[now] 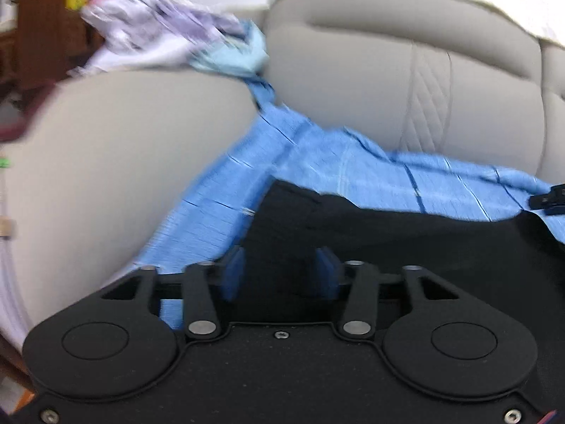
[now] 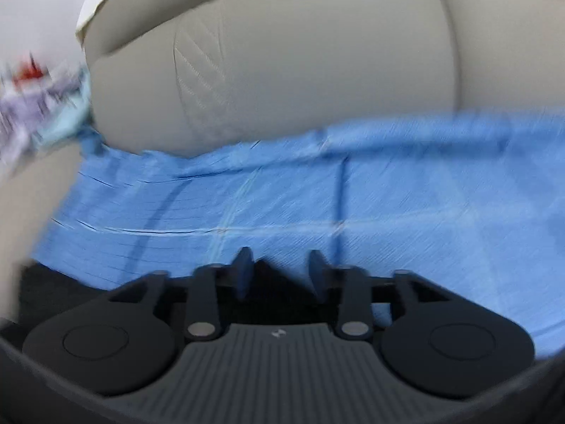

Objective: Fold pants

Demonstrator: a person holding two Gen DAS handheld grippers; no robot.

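The black pants [image 1: 388,240] lie on a blue sheet [image 1: 353,183] spread over a beige sofa seat. My left gripper [image 1: 279,272] hovers low over the pants' left edge. Its blue pads [image 1: 233,275] stand apart with only flat black cloth under the gap. In the right wrist view, my right gripper [image 2: 280,268] is open too. A small peak of the black pants [image 2: 265,275] rises between its fingers, and the pads do not press on it. More black cloth [image 2: 53,289] shows at the lower left of that view. The blue sheet [image 2: 282,194] fills the middle.
The beige sofa backrest [image 1: 353,70] rises behind the sheet, and a rounded cushion [image 1: 123,159] bulges at the left. A blurred pile of purple-white clothes [image 1: 152,24] and a light-blue cloth [image 1: 236,56] lie at the back left. Dark wooden furniture [image 1: 39,17] stands beyond.
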